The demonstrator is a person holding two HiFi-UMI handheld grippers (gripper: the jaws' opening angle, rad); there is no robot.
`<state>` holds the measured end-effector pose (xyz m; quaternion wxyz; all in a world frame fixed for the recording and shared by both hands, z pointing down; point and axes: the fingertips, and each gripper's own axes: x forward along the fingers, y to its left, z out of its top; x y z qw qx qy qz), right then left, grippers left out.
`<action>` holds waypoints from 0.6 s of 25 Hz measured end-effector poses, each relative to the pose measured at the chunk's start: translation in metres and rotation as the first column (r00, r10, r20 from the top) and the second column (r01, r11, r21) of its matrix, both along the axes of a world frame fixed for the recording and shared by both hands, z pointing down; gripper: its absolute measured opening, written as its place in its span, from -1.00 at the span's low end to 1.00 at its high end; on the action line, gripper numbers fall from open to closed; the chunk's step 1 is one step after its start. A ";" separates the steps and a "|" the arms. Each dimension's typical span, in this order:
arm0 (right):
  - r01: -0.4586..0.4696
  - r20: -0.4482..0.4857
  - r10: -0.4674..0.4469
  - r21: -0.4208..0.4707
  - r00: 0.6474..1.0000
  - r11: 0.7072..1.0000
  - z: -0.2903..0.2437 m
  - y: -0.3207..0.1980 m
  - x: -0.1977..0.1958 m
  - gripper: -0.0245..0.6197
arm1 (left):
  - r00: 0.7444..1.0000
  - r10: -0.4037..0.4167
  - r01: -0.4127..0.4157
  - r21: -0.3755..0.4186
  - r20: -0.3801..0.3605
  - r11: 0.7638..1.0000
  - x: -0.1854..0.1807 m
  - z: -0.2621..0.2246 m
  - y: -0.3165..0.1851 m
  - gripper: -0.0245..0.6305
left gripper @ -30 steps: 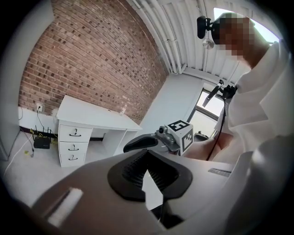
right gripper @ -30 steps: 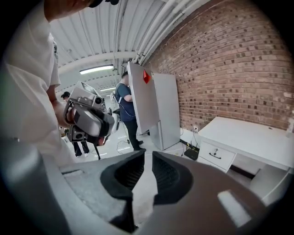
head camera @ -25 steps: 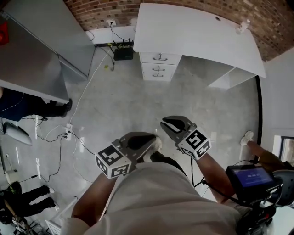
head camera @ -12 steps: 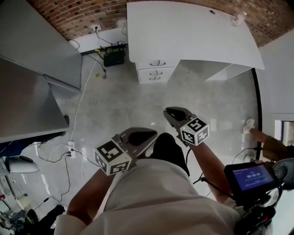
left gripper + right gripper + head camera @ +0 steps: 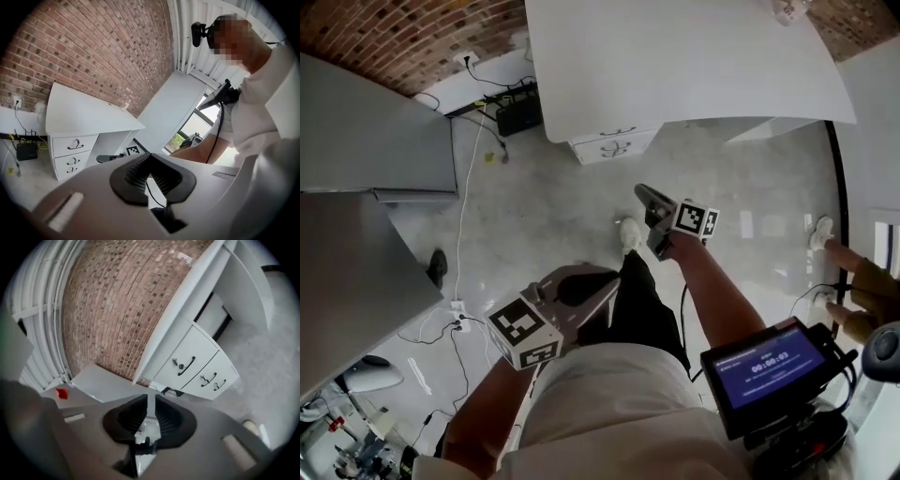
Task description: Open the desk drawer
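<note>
Seen from the person's head, looking steeply down at a pale floor [image 5: 553, 211].

At far left, a grey surface [image 5: 356, 216] fills the edge of the frame. Just right of it, loose cables [image 5: 461, 225] trail down the floor from a black box [image 5: 517, 114] at the foot of a brick wall [image 5: 375, 37].

Lower centre, the left gripper [image 5: 595, 286] is held low near the person's body. Its own view shows its pads [image 5: 136, 171] meeting at the tips with nothing between them.

Top centre is the white table [image 5: 675, 56]. Tucked under its left end is the drawer unit, with the top drawer [image 5: 614, 134] fully closed.

Right of centre, the right gripper [image 5: 645, 197] is stretched forward and points toward the drawers, but is well apart from them. Its jaws are drawn together to a thin slit and grip nothing. Its view shows the drawer's slim curved handle [image 5: 186, 365] with what looks like a small lock or key beside it.

At lower right, a lit screen [image 5: 761, 367] is mounted on the rig.

Risks, as a judgement:
- Jaws this closed would bump the handle rather than take it, so they need to part first.
- The thin bow could slip out of a shallow grip.
- If the lock is engaged, pulling could drag the whole unit.
- The cables lie left of the direct path but could catch a foot.
</note>
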<state>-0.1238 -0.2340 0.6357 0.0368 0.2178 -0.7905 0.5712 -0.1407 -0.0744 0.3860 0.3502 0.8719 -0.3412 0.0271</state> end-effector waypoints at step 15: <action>-0.268 0.074 0.287 -0.204 0.955 0.942 0.157 -0.143 -0.030 -0.72 | 1.000 0.027 -0.026 -0.050 0.003 0.998 0.022 0.065 -0.092 -0.92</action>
